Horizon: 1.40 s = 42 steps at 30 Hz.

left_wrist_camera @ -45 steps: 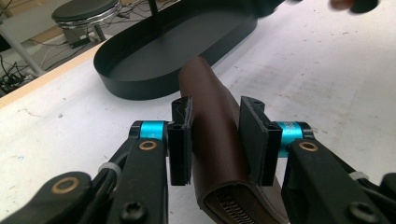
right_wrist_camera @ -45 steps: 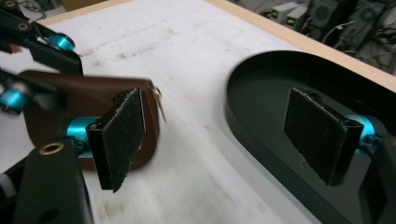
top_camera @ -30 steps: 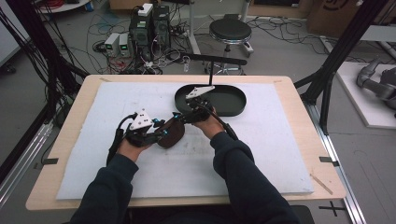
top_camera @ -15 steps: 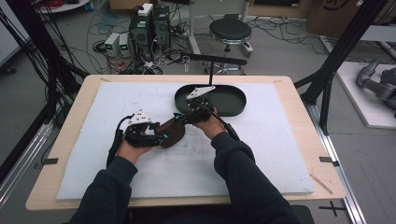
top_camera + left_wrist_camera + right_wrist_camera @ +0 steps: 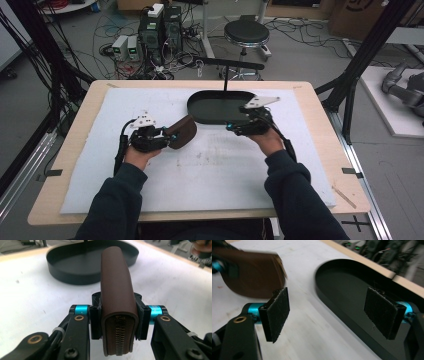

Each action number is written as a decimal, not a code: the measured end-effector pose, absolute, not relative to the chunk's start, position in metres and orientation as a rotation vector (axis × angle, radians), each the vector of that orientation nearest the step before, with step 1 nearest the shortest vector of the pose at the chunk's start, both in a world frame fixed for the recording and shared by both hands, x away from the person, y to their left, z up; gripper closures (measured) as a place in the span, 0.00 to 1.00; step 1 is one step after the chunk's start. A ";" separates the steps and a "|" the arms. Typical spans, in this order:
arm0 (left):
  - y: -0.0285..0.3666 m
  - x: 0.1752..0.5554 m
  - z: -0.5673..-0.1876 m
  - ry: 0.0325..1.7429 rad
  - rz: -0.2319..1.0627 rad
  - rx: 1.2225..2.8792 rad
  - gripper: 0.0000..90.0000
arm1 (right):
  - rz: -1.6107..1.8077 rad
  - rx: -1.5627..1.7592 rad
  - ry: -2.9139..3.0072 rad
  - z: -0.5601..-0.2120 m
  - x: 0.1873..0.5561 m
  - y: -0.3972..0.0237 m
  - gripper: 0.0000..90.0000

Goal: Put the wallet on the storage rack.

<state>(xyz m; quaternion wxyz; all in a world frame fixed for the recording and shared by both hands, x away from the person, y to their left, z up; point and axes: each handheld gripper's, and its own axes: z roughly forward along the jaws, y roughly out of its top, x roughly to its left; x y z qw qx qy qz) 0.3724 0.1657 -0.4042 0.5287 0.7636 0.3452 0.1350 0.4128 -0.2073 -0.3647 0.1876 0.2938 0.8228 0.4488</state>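
Left gripper view: left tongs clamp brown wallet (zip end nearest); right tongs wide.

Left gripper: jaws just closed further, clamped on a load, pointing right.
Right gripper: jaws wide apart, nothing between.
Forearms: both extended forward.

A wooden table under a white mat stands on grey floor; behind it, a black stool, computer towers and tangled cables.
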 end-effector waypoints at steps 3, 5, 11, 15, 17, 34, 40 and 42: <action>0.167 0.380 -0.393 0.810 0.331 1.793 0.72 | 1.251 0.847 2.270 -0.365 0.398 -0.238 0.24; 0.167 0.386 -0.386 0.803 0.334 1.774 0.72 | 1.235 0.859 2.247 -0.367 0.389 -0.257 0.24; 0.160 0.406 -0.372 0.796 0.327 1.756 0.72 | 1.181 0.919 2.177 -0.379 0.372 -0.294 0.24; 0.149 0.423 -0.366 0.780 0.322 1.771 0.72 | 1.169 0.993 2.146 -0.389 0.369 -0.315 0.24; 0.142 0.434 -0.363 0.764 0.318 1.784 0.72 | 1.168 1.007 2.132 -0.389 0.369 -0.319 0.24; 0.073 0.530 -0.392 0.842 0.132 1.840 0.72 | 1.173 1.041 2.074 -0.391 0.364 -0.338 0.24; 0.068 0.539 -0.412 0.889 0.080 1.859 0.72 | 1.165 1.049 2.073 -0.393 0.362 -0.341 0.24; 0.070 0.542 -0.417 0.932 0.095 1.858 0.69 | 1.157 1.052 2.078 -0.393 0.362 -0.341 0.24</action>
